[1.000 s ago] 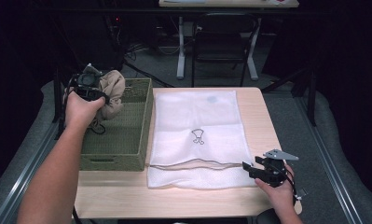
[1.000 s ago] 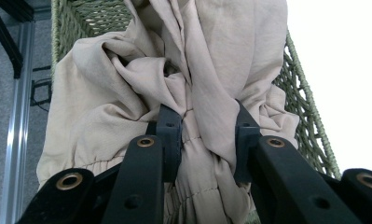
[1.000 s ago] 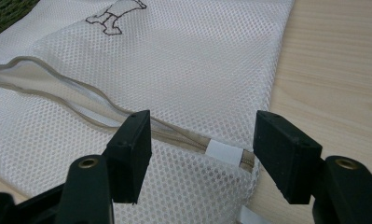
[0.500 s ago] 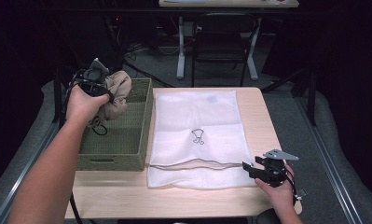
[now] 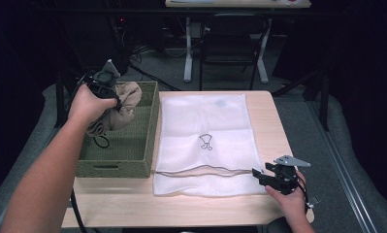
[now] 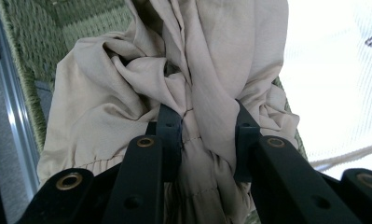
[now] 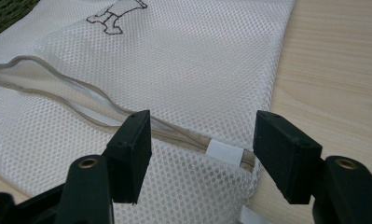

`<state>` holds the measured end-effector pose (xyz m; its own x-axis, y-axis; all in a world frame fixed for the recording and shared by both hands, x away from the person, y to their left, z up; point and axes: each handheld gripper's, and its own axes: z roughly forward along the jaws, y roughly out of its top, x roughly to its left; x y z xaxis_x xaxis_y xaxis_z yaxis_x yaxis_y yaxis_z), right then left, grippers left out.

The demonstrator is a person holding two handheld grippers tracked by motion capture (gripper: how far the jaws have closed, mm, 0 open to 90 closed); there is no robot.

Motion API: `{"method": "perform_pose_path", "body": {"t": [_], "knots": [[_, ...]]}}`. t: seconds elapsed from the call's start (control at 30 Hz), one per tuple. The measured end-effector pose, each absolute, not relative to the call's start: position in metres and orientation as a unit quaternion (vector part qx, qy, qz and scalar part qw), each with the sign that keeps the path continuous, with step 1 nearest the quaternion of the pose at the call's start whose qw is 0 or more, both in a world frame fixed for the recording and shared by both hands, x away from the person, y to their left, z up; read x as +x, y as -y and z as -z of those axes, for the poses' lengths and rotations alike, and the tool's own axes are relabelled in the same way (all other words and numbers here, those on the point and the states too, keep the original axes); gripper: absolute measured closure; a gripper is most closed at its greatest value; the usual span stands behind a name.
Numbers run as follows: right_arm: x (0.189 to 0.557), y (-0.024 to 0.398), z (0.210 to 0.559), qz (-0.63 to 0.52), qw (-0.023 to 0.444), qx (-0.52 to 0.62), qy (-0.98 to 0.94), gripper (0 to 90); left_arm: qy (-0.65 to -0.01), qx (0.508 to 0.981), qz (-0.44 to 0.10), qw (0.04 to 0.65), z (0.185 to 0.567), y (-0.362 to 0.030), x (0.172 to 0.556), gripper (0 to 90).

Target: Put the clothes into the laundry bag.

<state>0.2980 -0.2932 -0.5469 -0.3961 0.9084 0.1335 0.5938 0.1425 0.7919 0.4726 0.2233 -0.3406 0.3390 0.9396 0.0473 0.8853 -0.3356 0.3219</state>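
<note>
Two grippers are engaged: left gripper (image 5: 105, 86), fingers clamped on cloth (image 6: 183, 88) raised over basket (image 5: 133, 145), should be carried to bag (image 5: 205, 121) mouth, beside which right gripper (image 7: 200, 154) is held open.

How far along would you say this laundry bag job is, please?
Early. Done: the mesh bag lies flat on the table, zipper partly open. In hand: the left gripper is clamped on a beige garment over the basket. Left: the right gripper, open at the bag's corner, must grip it; the garment goes in.
</note>
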Motion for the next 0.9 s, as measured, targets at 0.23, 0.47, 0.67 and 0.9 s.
{"method": "perform_pose_path", "body": {"t": [0.23, 0.47, 0.67, 0.9], "knots": [[0.298, 0.293, 0.547, -0.406, 0.193, 0.515, -0.730, 37.1, -0.557, 0.820, -0.096, 0.094, 0.335, -0.222, 0.473, 71.4], [0.298, 0.293, 0.547, -0.406, 0.192, 0.514, -0.731, 37.1, -0.554, 0.824, -0.087, 0.082, 0.331, -0.219, 0.473, 71.3], [0.298, 0.292, 0.547, -0.405, 0.193, 0.512, -0.732, 37.1, -0.551, 0.826, -0.085, 0.078, 0.328, -0.216, 0.474, 71.3], [0.298, 0.292, 0.547, -0.405, 0.192, 0.512, -0.733, 37.1, -0.548, 0.830, -0.079, 0.069, 0.326, -0.214, 0.474, 71.3]]}}
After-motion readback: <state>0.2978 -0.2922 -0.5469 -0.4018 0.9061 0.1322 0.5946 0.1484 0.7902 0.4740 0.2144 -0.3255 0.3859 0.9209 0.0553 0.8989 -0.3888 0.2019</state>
